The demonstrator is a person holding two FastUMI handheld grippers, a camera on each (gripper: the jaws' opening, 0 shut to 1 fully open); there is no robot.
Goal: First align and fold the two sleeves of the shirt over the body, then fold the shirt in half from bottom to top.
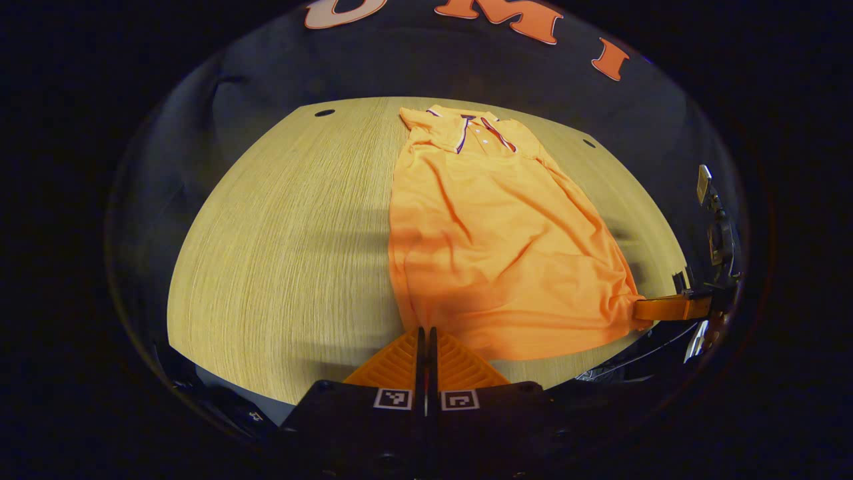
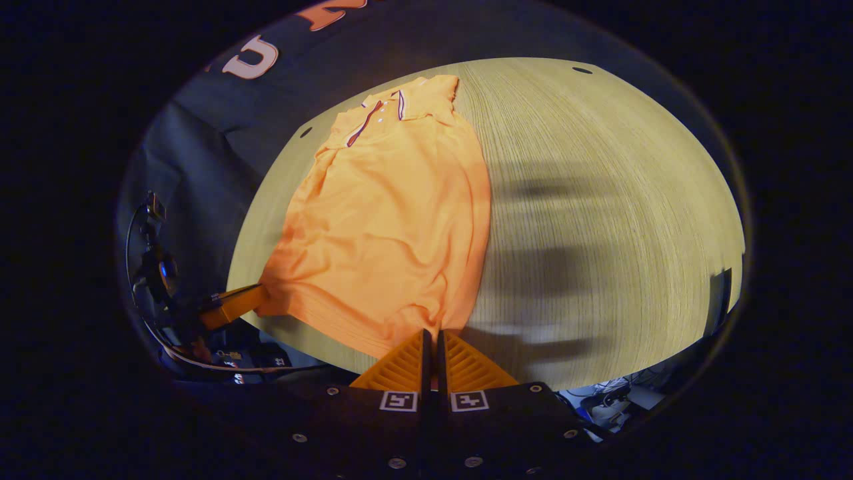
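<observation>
An orange polo shirt (image 1: 493, 233) lies face up on the wooden table (image 1: 286, 253), its striped collar (image 1: 470, 127) at the far end and its sleeves tucked in along narrow, straight sides. My left gripper (image 1: 426, 331) is shut on the near hem corner. In the left gripper view, my right gripper (image 1: 645, 310) pinches the other hem corner at the table's near edge. In the right gripper view, the shirt (image 2: 386, 220) stretches away from my right gripper (image 2: 432, 333), which is shut on its hem corner. The left gripper (image 2: 258, 298) holds the opposite corner there.
Bare table (image 2: 600, 200) spreads to either side of the shirt, with small dark holes (image 1: 324, 113) (image 2: 582, 70) near its far corners. The dark cloth wall stands behind the table. Cables and clutter (image 2: 226, 360) lie below the near edge.
</observation>
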